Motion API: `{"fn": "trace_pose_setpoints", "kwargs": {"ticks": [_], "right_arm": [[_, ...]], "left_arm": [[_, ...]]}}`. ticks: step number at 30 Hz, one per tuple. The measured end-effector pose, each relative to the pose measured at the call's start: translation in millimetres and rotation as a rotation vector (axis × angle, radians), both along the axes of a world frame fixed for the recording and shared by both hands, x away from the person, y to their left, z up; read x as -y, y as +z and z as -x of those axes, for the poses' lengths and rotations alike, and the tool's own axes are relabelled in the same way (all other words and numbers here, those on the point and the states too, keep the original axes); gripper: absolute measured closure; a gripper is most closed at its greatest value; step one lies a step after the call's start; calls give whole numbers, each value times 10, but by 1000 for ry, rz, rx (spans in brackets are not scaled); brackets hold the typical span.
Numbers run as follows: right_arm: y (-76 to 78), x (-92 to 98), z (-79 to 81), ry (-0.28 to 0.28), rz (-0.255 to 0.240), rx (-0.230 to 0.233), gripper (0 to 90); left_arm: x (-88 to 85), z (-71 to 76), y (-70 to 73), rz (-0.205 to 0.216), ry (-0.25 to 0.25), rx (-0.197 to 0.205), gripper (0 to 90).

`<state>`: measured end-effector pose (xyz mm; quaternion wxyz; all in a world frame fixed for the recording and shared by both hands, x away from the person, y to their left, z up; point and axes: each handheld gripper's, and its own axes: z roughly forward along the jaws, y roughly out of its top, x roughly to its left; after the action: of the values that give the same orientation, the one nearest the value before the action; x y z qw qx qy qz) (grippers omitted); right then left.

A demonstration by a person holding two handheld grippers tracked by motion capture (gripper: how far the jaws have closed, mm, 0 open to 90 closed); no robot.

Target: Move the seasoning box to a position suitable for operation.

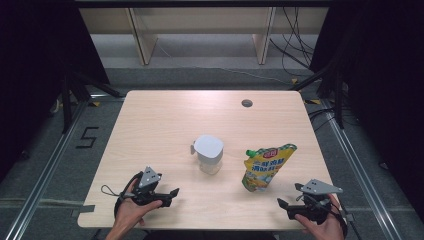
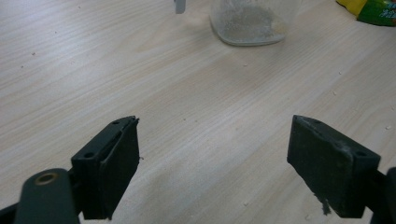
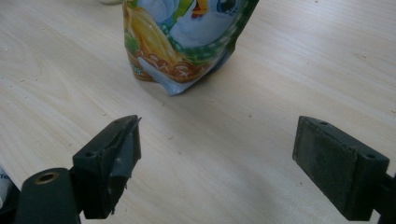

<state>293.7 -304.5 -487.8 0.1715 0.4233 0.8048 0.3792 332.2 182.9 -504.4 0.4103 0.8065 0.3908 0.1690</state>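
Resting near the table's near edge, the left gripper (image 1: pixel 167 196) and right gripper (image 1: pixel 289 209) are held spread and empty, while the clear plastic white-lidded jug (image 1: pixel 209 154) and yellow-green stand-up pouch (image 1: pixel 265 167) at mid-table are judged untouched, nothing yet begun.

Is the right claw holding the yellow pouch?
No, the right claw is open and empty, and the yellow pouch stands apart ahead of it.
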Motion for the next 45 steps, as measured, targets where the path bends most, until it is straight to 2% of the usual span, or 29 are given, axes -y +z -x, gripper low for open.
{"fn": "trace_pose_setpoints", "kwargs": {"ticks": [2,4,6,15,16,18,19,22,25,26,27,29,31,32,33,34,36,37,38,39,40,42,43,44,45], "right_arm": [[-9,4,-8,13,-9,-1,157],[-2,-4,3,8,-2,-7,157],[-6,-7,-6,20,-7,-3,157],[-1,-3,-4,27,-11,0,156],[8,-11,14,6,-2,-6,157],[14,-9,17,9,1,-11,157],[11,-3,10,13,4,5,157],[14,2,8,23,14,2,159],[11,1,0,37,16,10,164],[13,0,-7,56,10,-5,166],[12,1,-9,53,13,-3,166],[13,1,-9,51,12,-4,166],[13,0,-7,47,10,-8,171],[10,2,-8,46,10,-6,171],[10,-2,9,8,11,3,172],[10,0,7,7,10,5,172],[14,4,7,7,12,0,174],[0,8,-8,23,1,14,181],[0,5,-8,25,-3,9,181],[3,6,-7,22,1,19,181],[12,6,-3,18,15,25,181],[11,-2,1,18,5,14,181],[11,2,-4,18,11,30,181],[9,2,-7,20,11,29,181],[7,3,-8,20,16,29,182]], "left_arm": [[3,2,10,-2,1,-9,149],[-6,-3,15,-21,-22,6,149],[1,-2,3,-18,-27,14,148],[8,-1,7,-27,-25,21,149],[5,0,10,-38,-33,20,149],[16,2,5,-36,-32,27,149],[29,8,-4,-24,-11,19,150],[33,8,2,-15,-24,27,151],[34,0,26,-36,-25,25,159],[65,-44,31,-34,-25,35,164],[66,-75,45,-51,-38,50,177],[81,-107,56,-42,-27,46,207],[94,-238,109,-39,-35,83,291],[127,-281,118,-1,-14,90,327],[136,-315,127,-3,-15,92,334],[144,-361,147,-22,-30,114,337],[166,-403,154,-17,-20,119,351],[186,-462,160,-28,-24,127,371],[197,-541,170,-52,-30,141,377],[223,-582,159,-24,-19,146,388],[217,-605,163,-43,-33,145,416],[266,-655,143,-25,-25,156,427],[289,-676,136,-22,-31,152,441],[304,-704,143,-50,-37,166,449],[329,-728,140,-42,-39,173,458]]}}
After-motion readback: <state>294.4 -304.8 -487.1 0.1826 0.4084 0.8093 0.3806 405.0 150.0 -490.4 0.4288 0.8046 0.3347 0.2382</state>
